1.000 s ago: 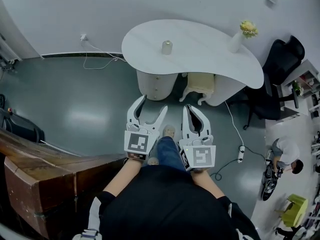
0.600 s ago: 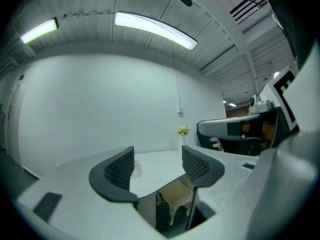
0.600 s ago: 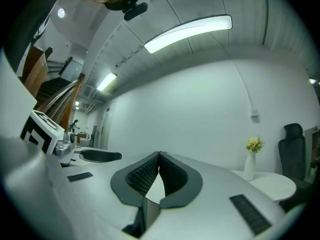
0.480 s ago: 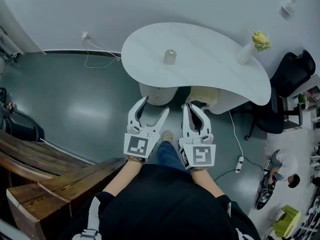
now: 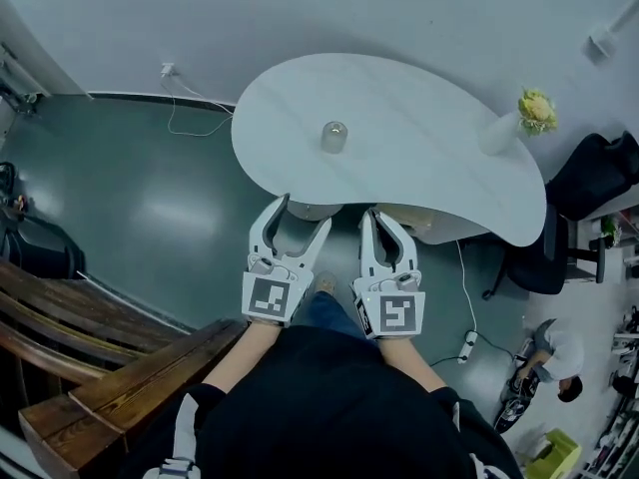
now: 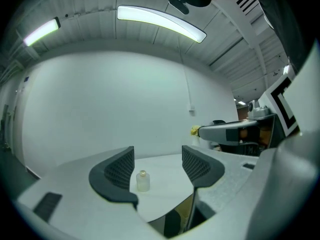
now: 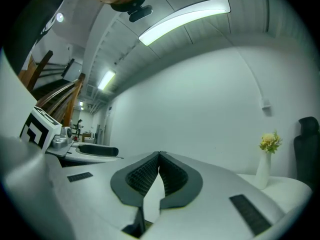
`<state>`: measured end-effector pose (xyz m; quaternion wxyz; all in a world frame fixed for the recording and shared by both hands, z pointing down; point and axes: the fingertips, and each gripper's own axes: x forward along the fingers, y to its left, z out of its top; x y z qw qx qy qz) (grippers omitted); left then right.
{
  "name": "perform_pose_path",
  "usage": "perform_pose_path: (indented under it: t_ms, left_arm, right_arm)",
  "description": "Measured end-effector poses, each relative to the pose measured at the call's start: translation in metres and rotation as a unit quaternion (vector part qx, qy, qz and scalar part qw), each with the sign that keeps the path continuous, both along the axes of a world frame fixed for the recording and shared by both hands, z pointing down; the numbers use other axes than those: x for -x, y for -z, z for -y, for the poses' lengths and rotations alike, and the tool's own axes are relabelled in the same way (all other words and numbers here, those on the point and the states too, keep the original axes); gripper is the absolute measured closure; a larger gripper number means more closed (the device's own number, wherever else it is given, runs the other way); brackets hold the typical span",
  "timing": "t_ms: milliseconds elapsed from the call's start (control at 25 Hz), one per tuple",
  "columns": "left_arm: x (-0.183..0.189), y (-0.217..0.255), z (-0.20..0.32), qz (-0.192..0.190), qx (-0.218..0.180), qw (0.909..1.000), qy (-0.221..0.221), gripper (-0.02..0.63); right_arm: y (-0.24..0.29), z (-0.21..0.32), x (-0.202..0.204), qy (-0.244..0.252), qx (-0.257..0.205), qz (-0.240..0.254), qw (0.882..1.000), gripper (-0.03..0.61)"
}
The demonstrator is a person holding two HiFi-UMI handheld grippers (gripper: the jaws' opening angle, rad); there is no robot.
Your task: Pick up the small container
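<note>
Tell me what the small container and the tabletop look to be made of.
The small container: translucent, frosted-looking body with a small pale cap. It could be plastic or glass; the look leaves it open.
The tabletop: smooth, plain white, with a soft matt sheen and no grain. It is probably painted board or laminate, though that is a guess.

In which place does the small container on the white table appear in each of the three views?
Head view: the small container stands near the middle of the white table.
Left gripper view: low centre, on the table, seen between the open jaws.
Right gripper view: not in it.
Shared landmark: the vase of yellow flowers.
</note>
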<state>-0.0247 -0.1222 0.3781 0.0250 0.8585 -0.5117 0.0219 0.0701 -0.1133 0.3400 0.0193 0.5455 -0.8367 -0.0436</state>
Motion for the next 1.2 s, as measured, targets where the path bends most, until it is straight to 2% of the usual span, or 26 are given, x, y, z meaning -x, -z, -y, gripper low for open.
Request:
perform_pose_path:
  t_ms: [520, 1200]
  left_arm:
    - [-0.025, -0.014, 0.075, 0.012, 0.009, 0.9999, 0.007, 0.322]
    - [-0.030, -0.059, 0.135, 0.018, 0.038, 0.9982, -0.043, 0.322]
  right_arm:
    - [-0.016, 0.066, -0.016, 0.026, 0.012, 0.007, 1.000, 0.555]
    - [-0.054, 0.113, -0.008, 0.002, 0.037, 0.008, 0.999, 0.555]
